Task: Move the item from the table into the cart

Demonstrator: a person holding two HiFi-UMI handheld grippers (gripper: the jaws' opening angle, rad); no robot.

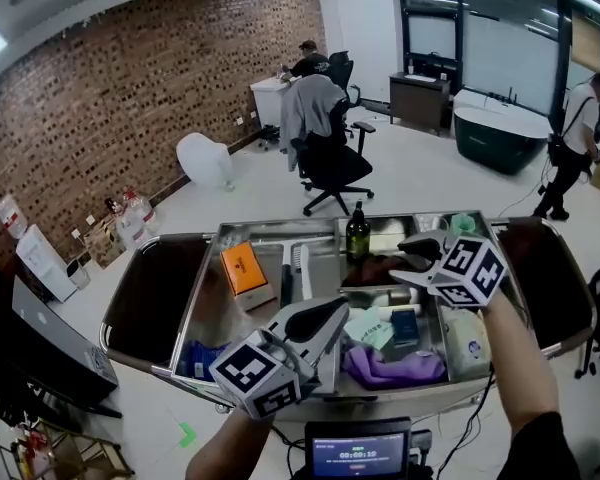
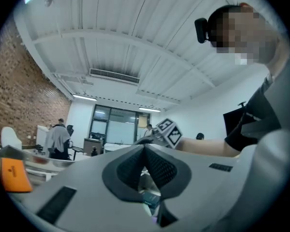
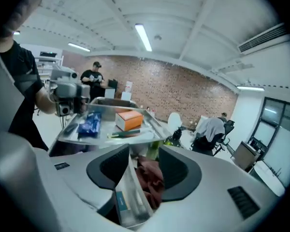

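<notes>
The steel cart (image 1: 280,226) stands right below me, its bins holding an orange box (image 1: 243,268), a dark glass bottle (image 1: 357,233), a maroon cloth (image 1: 375,268) and a purple cloth (image 1: 395,366). My right gripper (image 1: 420,253) hovers over the middle bins, tilted down. Its jaws stand apart and press on nothing (image 3: 144,154). Through their gap I see a clear flat pack (image 3: 130,197) and the maroon cloth (image 3: 150,175) lying in the cart. My left gripper (image 1: 325,320) is held level over the cart's near edge with its pads together (image 2: 144,151), empty.
A blue pack (image 1: 195,360) lies in the near left bin, and a white pouch (image 1: 467,343) in the near right one. An office chair with a grey jacket (image 1: 325,148) stands beyond the cart. A small timer screen (image 1: 358,455) sits just below the cart's near edge.
</notes>
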